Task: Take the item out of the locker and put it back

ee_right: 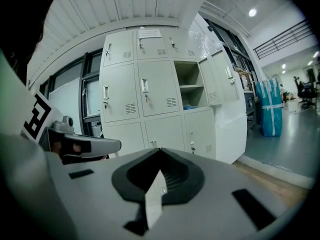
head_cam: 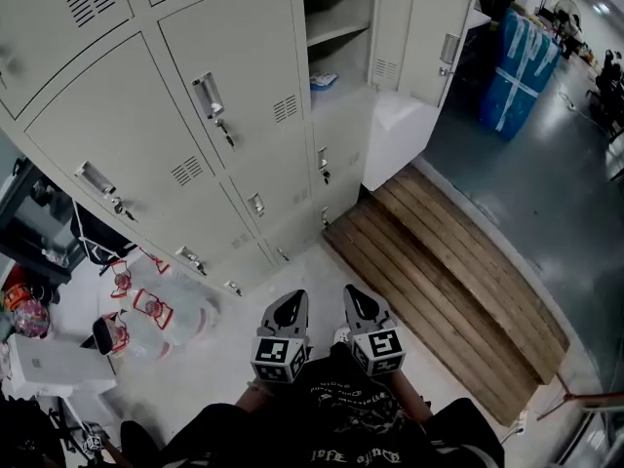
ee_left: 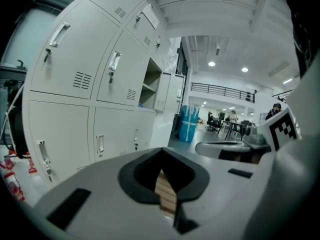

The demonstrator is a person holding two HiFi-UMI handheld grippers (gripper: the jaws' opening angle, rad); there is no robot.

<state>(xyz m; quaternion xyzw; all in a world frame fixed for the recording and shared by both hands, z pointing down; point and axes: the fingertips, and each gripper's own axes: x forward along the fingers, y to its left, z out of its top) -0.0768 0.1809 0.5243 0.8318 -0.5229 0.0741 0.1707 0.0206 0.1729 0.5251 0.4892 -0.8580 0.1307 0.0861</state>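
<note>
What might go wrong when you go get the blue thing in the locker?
You might trip on the wooden boards lying before the open locker. The left claw and right claw are both shut, so they would just push the blue thing unless opened first. The door hangs beside it and might get bumped.

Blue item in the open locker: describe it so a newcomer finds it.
Find the bank of pale grey lockers; one compartment toward its right side stands open. Under that compartment's shelf lies a small blue-and-white item, the only coloured thing inside.
</note>
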